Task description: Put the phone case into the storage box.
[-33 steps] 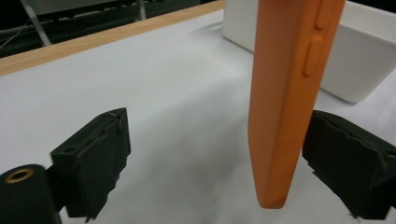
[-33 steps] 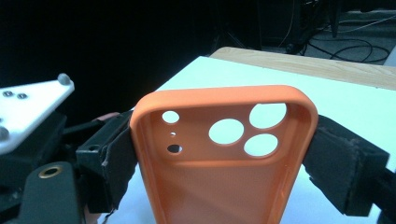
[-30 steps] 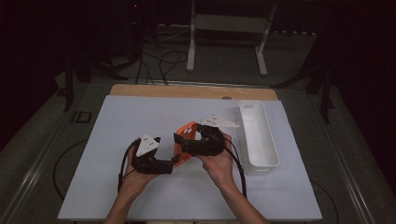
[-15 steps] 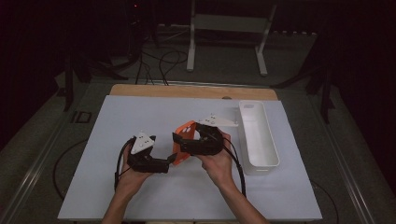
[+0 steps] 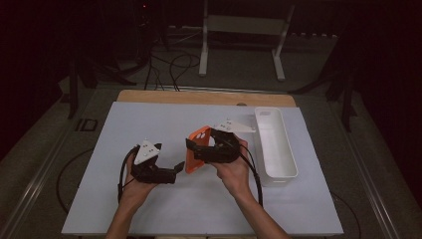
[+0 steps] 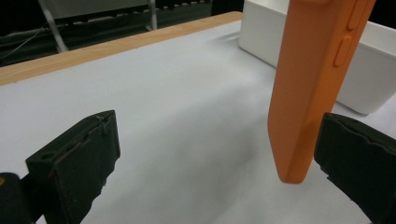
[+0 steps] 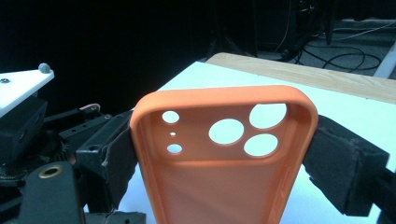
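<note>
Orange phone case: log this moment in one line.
right hand-held gripper: shut on orange phone case, held upright | left hand-held gripper: open, beside case | white tray: right

From the high view I see a dim room, black at the back, with only the white worktop [image 5: 149,124] lit evenly from above. Shadows under the hands are soft and faint. My left gripper view is sharp on the orange case [image 6: 313,84], which casts a blurred grey shadow; the near pads look soft. My right gripper view shows no glare, its background dark.

Lab-like recording setup: dark room, white-covered table [image 5: 149,124], floor cables [image 5: 174,64], metal stand [image 5: 241,30].
</note>
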Tool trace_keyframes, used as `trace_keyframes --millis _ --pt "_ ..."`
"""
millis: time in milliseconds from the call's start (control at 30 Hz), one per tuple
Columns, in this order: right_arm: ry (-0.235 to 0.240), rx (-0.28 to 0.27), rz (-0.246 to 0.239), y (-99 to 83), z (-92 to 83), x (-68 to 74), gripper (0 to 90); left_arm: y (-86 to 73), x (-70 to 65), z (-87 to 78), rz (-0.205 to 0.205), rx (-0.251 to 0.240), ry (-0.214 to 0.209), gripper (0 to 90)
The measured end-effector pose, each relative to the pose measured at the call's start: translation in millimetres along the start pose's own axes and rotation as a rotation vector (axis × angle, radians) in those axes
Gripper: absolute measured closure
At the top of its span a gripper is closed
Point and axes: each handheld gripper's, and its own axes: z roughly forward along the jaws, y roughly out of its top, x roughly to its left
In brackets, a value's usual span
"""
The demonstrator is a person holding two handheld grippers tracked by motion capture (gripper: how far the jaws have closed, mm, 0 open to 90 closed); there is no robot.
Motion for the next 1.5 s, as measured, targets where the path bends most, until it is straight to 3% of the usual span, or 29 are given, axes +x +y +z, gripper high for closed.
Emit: trace_keyframes --millis 667,1500 --pt "-0.029 -0.011 -0.014 15.7 -0.3 -10.3 16.3 -0.7 7.5 -6.3 -0.003 -0.006 0.009 0.7" --pt "-0.056 -0.024 -0.012 29.3 -4.0 -21.1 16.3 -3.6 9.2 -5.5 0.020 0.023 0.001 0.4"
